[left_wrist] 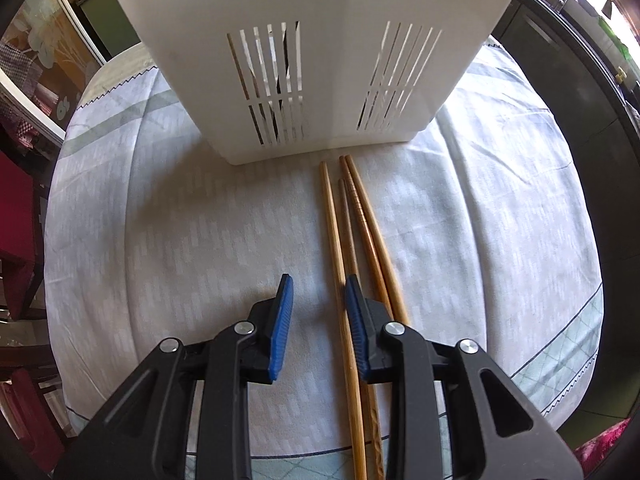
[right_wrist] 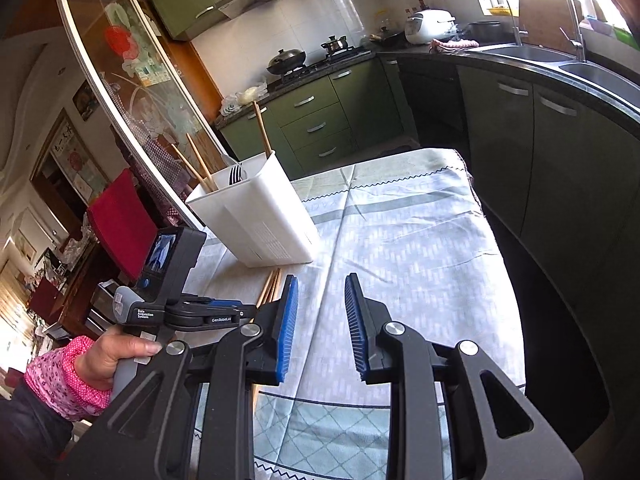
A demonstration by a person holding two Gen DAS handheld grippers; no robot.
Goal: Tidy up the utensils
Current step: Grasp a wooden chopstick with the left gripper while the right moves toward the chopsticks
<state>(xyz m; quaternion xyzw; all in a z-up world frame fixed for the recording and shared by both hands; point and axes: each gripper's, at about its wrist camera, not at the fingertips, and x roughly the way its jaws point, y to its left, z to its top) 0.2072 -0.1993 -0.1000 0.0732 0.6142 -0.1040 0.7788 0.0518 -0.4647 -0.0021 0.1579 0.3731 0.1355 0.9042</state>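
Four chopsticks (left_wrist: 352, 248) lie side by side on the cloth (left_wrist: 200, 240) over my counter, tips just short of the white caddy (left_wrist: 320, 60). They are slim, round wooden sticks that taper; one is darker with ringed grooves, the others pale bamboo.

My left claw (left_wrist: 318, 292) points down over them, jaws narrowly parted: one chopstick runs between the ribbed blue pads (left_wrist: 280, 320), the rest pass under the far finger. I cannot tell if the pads touch it.

The caddy is smooth plastic, boxy, with slotted walls. Only the right view shows its open top, where three more chopsticks (right_wrist: 262, 128) and a fork (right_wrist: 236, 174) stand. That view also shows my left hand (right_wrist: 116, 354) on the handle.

My right claw (right_wrist: 322, 284) hangs narrowly parted over bare cloth, holding nothing.
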